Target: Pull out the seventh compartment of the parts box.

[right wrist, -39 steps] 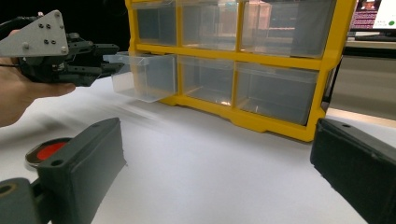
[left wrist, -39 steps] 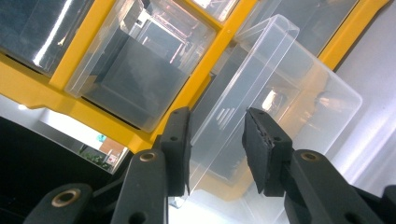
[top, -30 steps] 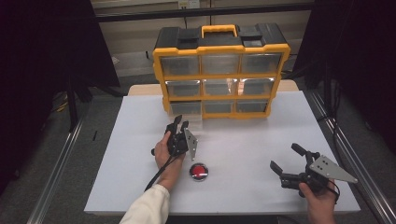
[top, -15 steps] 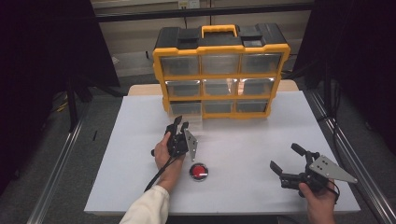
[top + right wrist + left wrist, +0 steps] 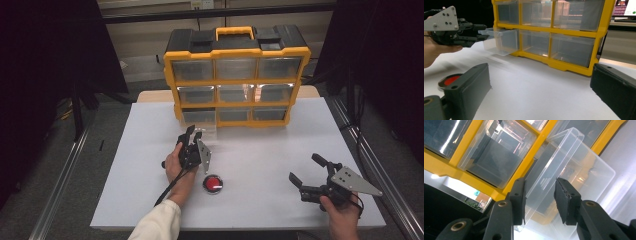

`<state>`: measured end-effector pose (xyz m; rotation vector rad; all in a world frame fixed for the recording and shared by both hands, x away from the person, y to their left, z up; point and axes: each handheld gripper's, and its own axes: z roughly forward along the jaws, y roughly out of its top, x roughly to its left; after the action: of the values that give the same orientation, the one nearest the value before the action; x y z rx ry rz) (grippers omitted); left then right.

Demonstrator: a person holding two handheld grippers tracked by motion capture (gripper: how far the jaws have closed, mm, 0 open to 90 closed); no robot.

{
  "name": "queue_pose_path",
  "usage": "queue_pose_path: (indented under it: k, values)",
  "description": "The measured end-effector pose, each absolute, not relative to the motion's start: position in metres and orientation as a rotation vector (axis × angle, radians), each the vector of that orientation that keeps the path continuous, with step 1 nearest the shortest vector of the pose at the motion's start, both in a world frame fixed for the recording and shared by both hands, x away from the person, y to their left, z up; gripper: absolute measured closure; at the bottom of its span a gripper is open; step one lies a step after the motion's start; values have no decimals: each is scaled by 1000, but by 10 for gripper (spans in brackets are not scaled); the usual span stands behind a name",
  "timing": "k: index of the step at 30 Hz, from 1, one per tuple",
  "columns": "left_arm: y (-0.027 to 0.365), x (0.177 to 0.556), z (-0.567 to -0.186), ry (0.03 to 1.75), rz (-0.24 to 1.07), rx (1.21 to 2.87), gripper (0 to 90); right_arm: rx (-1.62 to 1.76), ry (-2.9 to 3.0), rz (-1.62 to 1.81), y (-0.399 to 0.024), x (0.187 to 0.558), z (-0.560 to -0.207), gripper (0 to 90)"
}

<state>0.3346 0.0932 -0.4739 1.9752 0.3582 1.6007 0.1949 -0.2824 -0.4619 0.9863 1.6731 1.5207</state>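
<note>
A yellow and black organizer [image 5: 235, 54] with clear drawers stands at the back of the white table [image 5: 270, 150]. Its bottom-left clear drawer [image 5: 210, 130] is pulled partly out. My left gripper [image 5: 194, 132] points at it, and its jaws are shut on the drawer's front lip [image 5: 540, 192]. From the right gripper view, the left gripper [image 5: 481, 31] clasps the front edge of that drawer [image 5: 504, 41] from above and below. My right gripper [image 5: 305, 167] rests low at the front right, open and holding nothing [image 5: 539, 87]. A red disc [image 5: 213, 183] lies between the hands.
The organizer's other drawers look pushed in and see-through [image 5: 571, 48]. The red disc [image 5: 450, 80] sits just beyond my right gripper's left jaw. Metal rails [image 5: 62, 185] run along both sides of the table, and white tabletop lies between the grippers.
</note>
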Motion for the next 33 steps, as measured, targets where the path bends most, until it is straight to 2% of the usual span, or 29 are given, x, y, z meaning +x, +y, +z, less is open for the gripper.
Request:
queue_pose_path:
  k: [25, 30, 33]
  values:
    - [96, 334, -473, 389, 1562, 1958, 589, 994, 1677, 1516, -281, 195, -462, 23]
    - [99, 334, -472, 465, 1510, 1930, 496, 985, 1682, 1516, -281, 195, -462, 24]
    - [100, 333, -471, 515, 1486, 1903, 405, 985, 1683, 1515, -281, 195, -462, 24]
